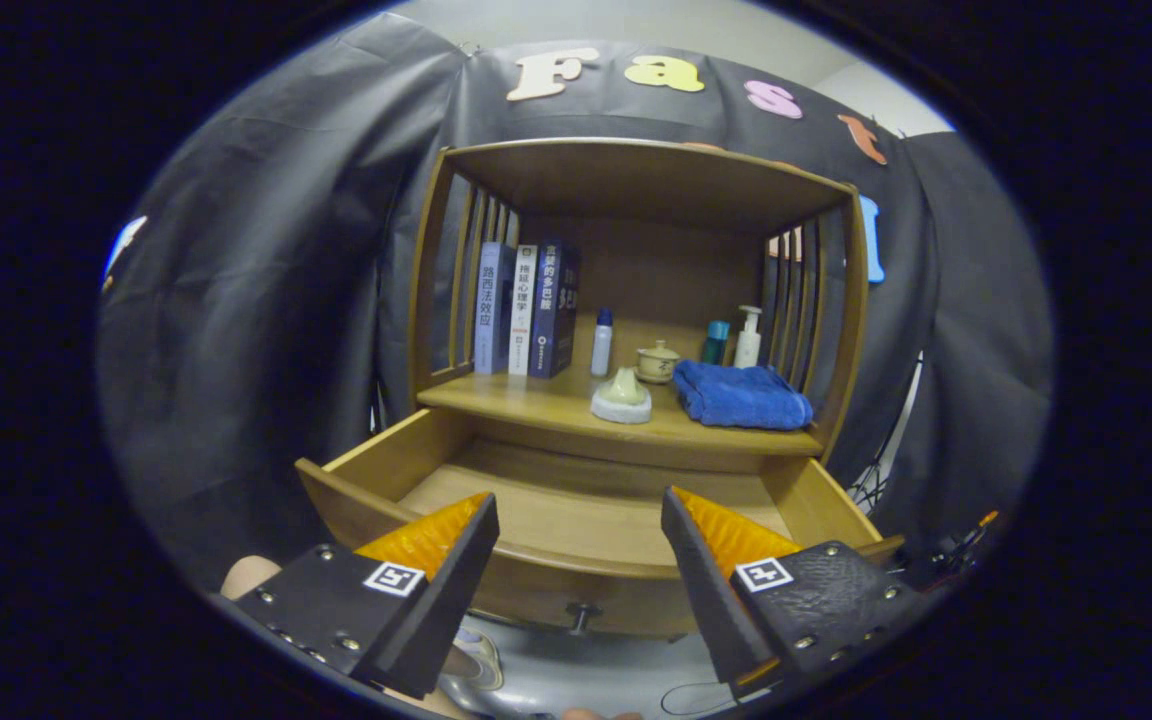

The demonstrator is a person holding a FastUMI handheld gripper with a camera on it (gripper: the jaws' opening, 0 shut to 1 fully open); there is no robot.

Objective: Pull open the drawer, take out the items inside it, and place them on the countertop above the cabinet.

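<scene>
A wooden cabinet stands ahead with its drawer [576, 520] pulled out toward me. The drawer's bare wooden floor shows between and beyond my fingers, with no item visible on it. Its small knob [582, 612] sits on the front panel, low between the fingers. On the countertop [556, 405] above lie a folded blue towel [742, 396] at the right and a pale cone-shaped piece on a white round base [622, 396] in the middle. My gripper [579, 515] hovers over the drawer's front edge, open, with nothing between its fingers.
Three upright books [524, 308] stand at the left of the countertop. Behind the cone piece are a small white bottle [602, 342], a lidded ceramic cup [657, 362], a teal bottle [716, 342] and a pump bottle [748, 336]. Slatted cabinet sides and a top board enclose the shelf.
</scene>
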